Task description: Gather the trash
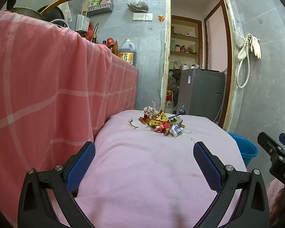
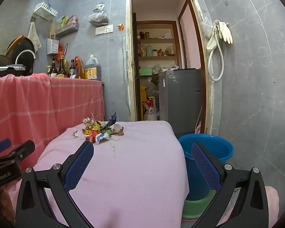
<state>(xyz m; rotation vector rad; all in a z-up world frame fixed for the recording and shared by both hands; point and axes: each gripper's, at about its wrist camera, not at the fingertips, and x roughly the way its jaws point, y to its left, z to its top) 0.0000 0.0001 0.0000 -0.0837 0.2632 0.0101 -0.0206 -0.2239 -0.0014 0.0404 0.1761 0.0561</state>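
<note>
The trash pile lay at the far end of our pink-covered table, well apart from both grippers. We held the left gripper and right gripper spread wide, empty. Loose scraps could scatter or slide off the edge if we swept carelessly. Only the right view showed the whole blue bucket beside the table's right side.

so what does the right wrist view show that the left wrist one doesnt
Only the right wrist view: a faucet by the dark pan, and a green basin under the blue bucket.
Only the left wrist view: nothing notable of its own.
Both: the trash pile on the pink cloth, both claws open, and the grey appliance in the doorway.
</note>
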